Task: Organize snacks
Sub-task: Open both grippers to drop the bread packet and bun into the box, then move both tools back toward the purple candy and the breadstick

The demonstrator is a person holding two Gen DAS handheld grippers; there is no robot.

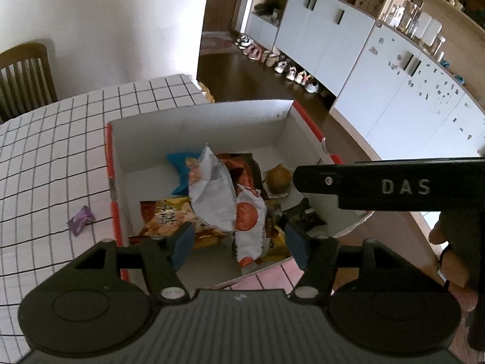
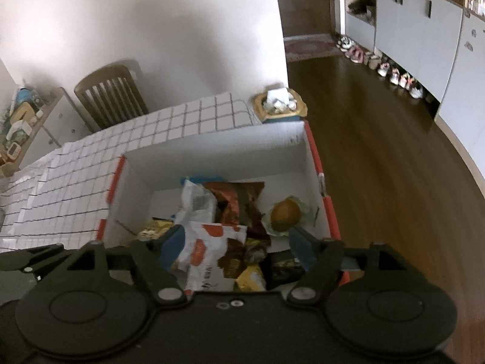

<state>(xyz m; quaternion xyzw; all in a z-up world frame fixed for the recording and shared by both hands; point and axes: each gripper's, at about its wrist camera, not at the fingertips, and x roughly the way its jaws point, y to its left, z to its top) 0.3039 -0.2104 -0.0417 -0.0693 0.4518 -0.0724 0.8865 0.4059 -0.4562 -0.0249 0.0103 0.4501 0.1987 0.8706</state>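
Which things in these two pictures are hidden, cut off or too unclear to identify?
- Left wrist view: the near part of the box floor is hidden behind the left gripper.
- Left wrist view: the purple wrapper on the table is too small to read.
- Right wrist view: the packets beside the white and orange bag are blurred and partly covered by the right gripper.
- Both views: what lies under the snack pile.

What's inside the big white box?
The box holds piled snack bags: a white-and-orange bag, a blue bag and a round bun. Lower packets are partly covered.
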